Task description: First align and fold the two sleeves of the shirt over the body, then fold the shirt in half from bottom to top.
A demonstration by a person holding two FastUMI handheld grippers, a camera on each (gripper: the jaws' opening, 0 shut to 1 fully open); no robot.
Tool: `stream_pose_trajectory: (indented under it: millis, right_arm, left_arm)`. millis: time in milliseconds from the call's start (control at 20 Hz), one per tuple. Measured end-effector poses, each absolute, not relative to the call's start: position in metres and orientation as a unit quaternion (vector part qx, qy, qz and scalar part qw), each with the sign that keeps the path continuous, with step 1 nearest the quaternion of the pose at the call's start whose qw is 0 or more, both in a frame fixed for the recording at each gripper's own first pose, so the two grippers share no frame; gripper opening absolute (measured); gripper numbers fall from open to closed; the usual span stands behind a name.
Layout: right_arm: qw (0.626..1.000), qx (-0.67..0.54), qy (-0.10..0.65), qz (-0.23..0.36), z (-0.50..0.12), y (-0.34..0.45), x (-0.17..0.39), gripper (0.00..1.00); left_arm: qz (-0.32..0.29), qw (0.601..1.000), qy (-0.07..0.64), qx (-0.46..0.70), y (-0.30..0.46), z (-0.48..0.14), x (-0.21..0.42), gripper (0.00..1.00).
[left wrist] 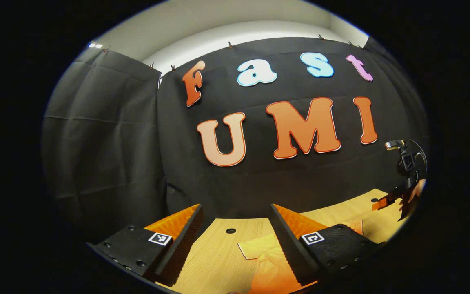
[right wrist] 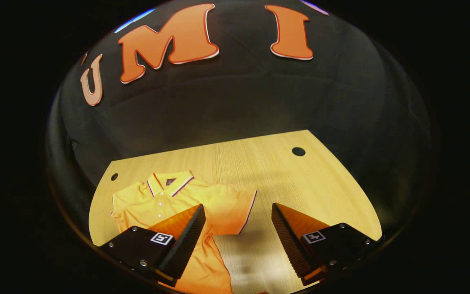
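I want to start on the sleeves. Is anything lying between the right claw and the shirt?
Nothing visible: the right claw hangs open above the shirt, with bare table around the sleeve.

Black cloth wall (left wrist: 108, 143) behind a light wooden table (right wrist: 259, 171) with round holes.

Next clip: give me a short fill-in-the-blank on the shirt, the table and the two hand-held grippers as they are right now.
1. The shirt lies on a ____ table.
2. In the right gripper view, the fingers of the right hand-held gripper stand ____, with nothing between them.
3. The shirt's sleeves are not yet ____ over the body.
4. The left hand-held gripper is ____, holding nothing.

Missing words: wooden; apart; folded; open
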State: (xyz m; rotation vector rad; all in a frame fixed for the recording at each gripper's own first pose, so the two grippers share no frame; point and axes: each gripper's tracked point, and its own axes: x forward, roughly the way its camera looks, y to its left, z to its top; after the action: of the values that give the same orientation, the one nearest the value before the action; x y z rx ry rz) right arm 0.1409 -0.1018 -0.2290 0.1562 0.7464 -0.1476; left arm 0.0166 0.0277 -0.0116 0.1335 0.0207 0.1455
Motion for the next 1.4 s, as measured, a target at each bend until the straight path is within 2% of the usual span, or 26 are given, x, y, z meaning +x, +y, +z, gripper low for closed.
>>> stream_pose_trajectory:
  millis: [300, 750, 900, 1100, 1400]
  right_arm:
    - [0.891, 0.088, 0.442, -0.047, -0.277, -0.101, 0.166, 0.98]
    - [0.814, 0.121, 0.568, -0.03, -0.349, -0.099, 0.183, 0.96]
    - [0.797, 0.135, 0.588, -0.022, -0.363, -0.094, 0.19, 0.95]
    - [0.773, 0.16, 0.613, -0.026, -0.383, -0.087, 0.199, 0.9]
    - [0.754, 0.081, 0.648, -0.067, -0.394, -0.095, 0.203, 0.77]
  left_arm:
    - [0.113, 0.989, 0.049, 0.083, 0.032, -0.031, 0.009, 0.99]
    - [0.132, 0.982, 0.092, 0.099, 0.024, -0.051, -0.007, 0.99]
    - [0.137, 0.98, 0.108, 0.1, 0.024, -0.06, -0.009, 0.99]
    - [0.133, 0.979, 0.119, 0.101, 0.019, -0.065, -0.009, 1.0]
    - [0.136, 0.978, 0.128, 0.09, 0.017, -0.071, -0.006, 0.99]
